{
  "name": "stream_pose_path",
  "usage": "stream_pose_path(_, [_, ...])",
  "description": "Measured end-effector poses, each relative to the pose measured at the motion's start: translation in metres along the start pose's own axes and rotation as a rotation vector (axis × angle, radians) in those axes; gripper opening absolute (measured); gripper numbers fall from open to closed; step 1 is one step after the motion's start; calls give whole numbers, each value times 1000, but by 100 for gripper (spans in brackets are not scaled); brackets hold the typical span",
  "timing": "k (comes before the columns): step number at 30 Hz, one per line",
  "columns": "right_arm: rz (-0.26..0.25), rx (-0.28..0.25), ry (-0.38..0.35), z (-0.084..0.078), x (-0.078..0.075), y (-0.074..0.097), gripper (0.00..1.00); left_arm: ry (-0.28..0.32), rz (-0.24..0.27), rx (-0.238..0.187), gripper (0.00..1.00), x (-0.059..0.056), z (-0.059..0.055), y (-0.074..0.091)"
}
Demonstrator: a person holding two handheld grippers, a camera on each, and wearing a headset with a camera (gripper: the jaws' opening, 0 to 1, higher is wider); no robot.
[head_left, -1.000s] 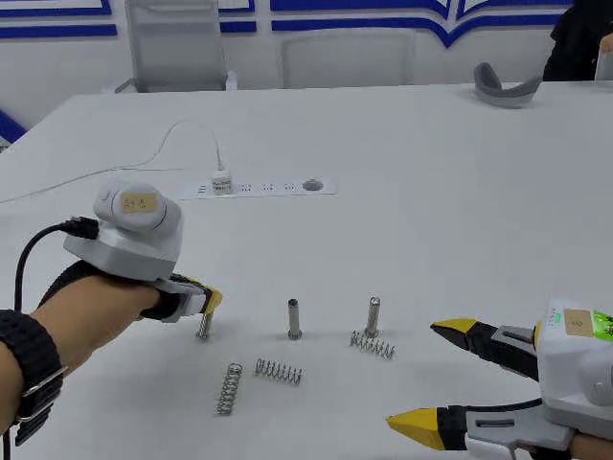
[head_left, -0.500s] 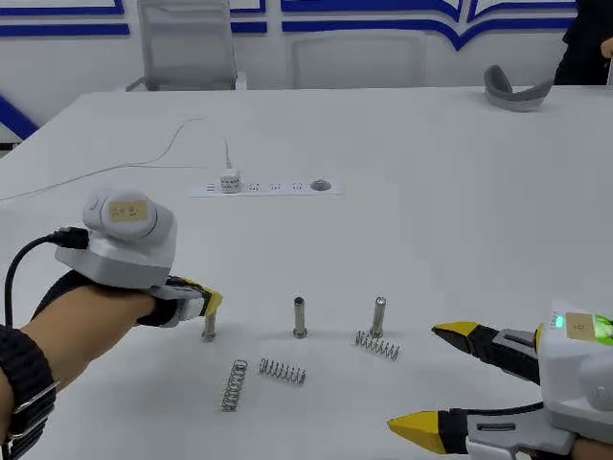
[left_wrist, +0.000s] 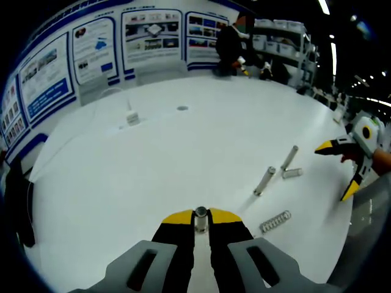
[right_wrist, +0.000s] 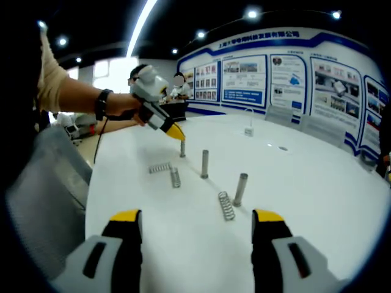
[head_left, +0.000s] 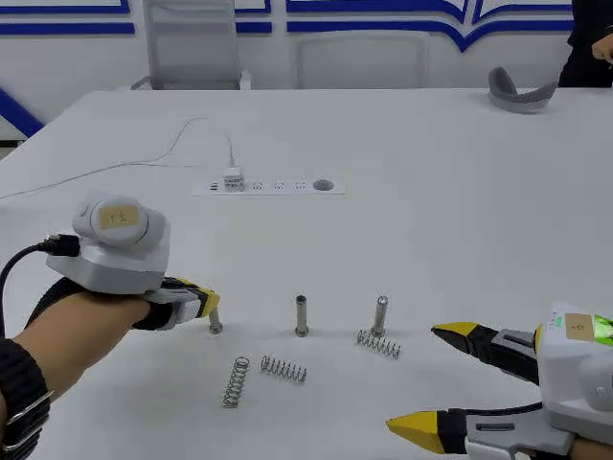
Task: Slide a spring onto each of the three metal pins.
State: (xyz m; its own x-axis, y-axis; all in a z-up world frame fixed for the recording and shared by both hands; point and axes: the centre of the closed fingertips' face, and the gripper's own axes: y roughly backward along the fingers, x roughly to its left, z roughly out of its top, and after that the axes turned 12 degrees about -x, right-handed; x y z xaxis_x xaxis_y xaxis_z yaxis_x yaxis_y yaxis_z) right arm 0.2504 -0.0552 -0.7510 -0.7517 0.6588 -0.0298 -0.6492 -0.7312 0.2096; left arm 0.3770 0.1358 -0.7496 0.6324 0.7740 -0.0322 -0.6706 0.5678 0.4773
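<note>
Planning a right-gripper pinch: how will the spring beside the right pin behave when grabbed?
The spring is thin, open-coiled wire, so it probably squashes or bends under a hard pinch. It lies on its side on the smooth table, so a nudge would likely roll or skid it. It looks small and light, easy for the open right gripper to lift.

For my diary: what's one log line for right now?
left tool: shut on left pin | right tool: open, holding nothing | three springs: flat on table | other two pins: bare
</note>
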Motion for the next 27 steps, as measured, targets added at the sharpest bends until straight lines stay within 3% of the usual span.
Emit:
stream_pose_path(10, [4,0,-1,0,1,-1,75,-12,-3,2,8,-1,-1,0])
stream_pose_path(23, [8,-3,-2,0,3,-1,75,-79,0,-19,8,-3,1,2])
stream_pose_path(27, [11,-7,-5,1,3,-2,75,-65,2,-22,8,-2,1,2])
